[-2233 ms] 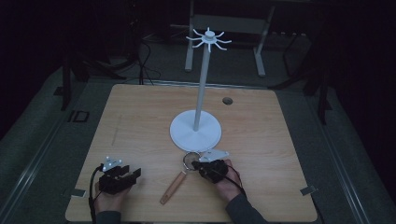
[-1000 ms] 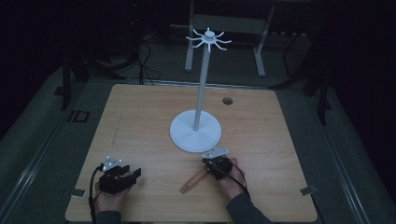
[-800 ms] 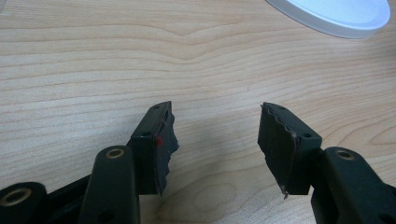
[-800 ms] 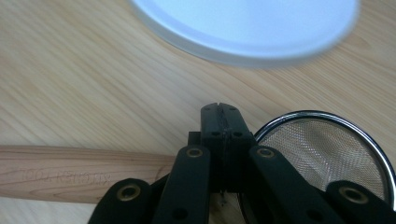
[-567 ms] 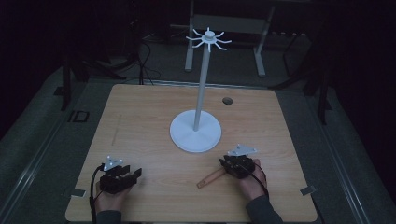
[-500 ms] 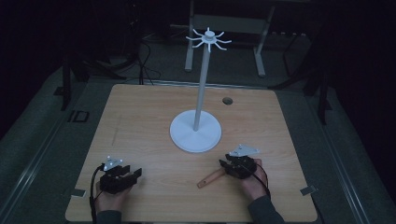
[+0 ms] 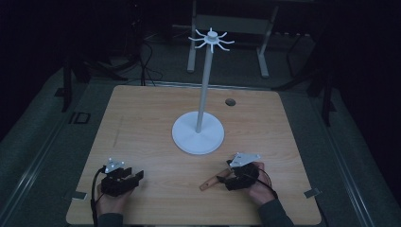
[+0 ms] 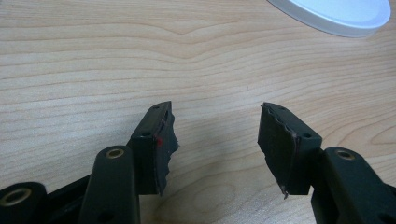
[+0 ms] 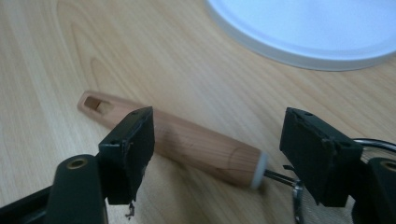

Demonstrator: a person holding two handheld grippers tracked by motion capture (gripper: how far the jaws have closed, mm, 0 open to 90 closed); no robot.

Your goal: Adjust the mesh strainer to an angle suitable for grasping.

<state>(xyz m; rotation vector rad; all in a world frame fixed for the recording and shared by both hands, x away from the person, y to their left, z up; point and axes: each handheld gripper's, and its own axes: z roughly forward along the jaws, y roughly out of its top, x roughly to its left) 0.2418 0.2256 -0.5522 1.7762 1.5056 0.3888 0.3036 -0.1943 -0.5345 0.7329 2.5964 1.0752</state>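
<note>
Wood-handled and tipped with a wire head, the strainer (image 7: 213, 180) lies flat on the bench (image 7: 142, 123) near its front edge, toward the front right corner, in the high view. A second ago my right gripper (image 7: 226, 178) was pinching it nearer the white stand (image 7: 198, 137). Now the tool sits further right, and the jaws have just been opening, standing spread about its handle end. My left gripper (image 7: 138, 176) rests near the front left corner, where it was before.

In the left gripper view, the jaws stand spread over bare wood, nothing between them, the stand's base (image 8: 336, 16) at the top right corner.

In the right gripper view, the handle (image 9: 187, 142) lies across the gap between the spread jaws, neither pad pressing on it. I judge the strainer set down and released, so hanging it on the stand calls for a fresh grip.
</note>
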